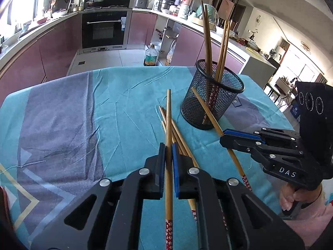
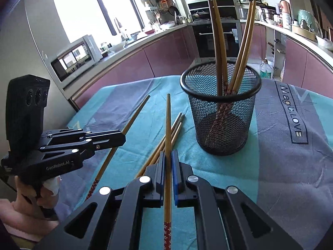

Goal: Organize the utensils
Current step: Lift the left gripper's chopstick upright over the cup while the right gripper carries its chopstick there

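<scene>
A black mesh cup (image 1: 212, 102) (image 2: 220, 108) stands upright on the teal and grey cloth with several wooden chopsticks leaning in it. My left gripper (image 1: 168, 148) (image 2: 122, 138) is shut on one chopstick (image 1: 169, 114) (image 2: 137, 112), held off the cloth and pointing away. My right gripper (image 2: 168, 154) (image 1: 223, 135) is shut on another chopstick (image 2: 167, 120) (image 1: 203, 104), whose tip reaches in front of the cup's left side. Both grippers sit near the cup, the left one to its left. A few loose chopsticks (image 1: 181, 139) (image 2: 176, 125) lie on the cloth between the grippers.
The cloth-covered table (image 1: 62, 114) ends just beyond the cup, with kitchen floor, an oven (image 1: 104, 29) and a bottle (image 1: 150, 55) behind. A hand (image 1: 291, 198) grips the right tool's handle. Bare cloth spreads left of the loose chopsticks and right of the cup (image 2: 291, 156).
</scene>
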Motion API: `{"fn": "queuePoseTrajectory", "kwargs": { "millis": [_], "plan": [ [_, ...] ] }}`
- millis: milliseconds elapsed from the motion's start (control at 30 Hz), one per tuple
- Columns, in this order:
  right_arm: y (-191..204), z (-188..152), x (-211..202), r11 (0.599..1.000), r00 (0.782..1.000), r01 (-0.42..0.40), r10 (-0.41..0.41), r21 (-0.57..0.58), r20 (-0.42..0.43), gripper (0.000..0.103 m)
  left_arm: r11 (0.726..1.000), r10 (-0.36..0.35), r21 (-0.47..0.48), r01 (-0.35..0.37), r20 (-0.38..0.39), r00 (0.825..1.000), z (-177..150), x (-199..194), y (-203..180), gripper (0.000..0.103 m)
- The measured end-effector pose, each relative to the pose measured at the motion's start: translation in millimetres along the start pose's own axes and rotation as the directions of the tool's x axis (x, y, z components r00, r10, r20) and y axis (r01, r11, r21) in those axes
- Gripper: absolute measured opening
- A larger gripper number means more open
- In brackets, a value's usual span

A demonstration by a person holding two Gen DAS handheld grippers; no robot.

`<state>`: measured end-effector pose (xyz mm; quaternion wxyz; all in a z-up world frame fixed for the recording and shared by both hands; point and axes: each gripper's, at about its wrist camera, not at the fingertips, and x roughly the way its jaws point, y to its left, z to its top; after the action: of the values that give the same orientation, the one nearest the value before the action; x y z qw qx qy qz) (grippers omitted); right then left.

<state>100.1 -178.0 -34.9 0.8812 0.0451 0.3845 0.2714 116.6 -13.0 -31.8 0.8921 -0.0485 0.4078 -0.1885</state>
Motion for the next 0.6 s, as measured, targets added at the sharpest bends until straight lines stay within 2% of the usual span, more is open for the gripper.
{"fn": "queuePoseTrajectory", "kwargs": {
  "millis": [400, 600],
  "plan": [
    [-11, 6, -38, 0.998, 0.995, -0.048, 0.044, 0.037, 0.095, 0.005, 0.996, -0.086, 0.003, 0.086, 0.081, 0.993, 10, -44, -9, 0.007],
    [-11, 10, -51, 0.997, 0.990, -0.061, 0.055, 0.043, 0.132, 0.005, 0.992, -0.124, 0.007, 0.124, 0.127, 0.984, 16, -69, -11, 0.007]
  ]
}}
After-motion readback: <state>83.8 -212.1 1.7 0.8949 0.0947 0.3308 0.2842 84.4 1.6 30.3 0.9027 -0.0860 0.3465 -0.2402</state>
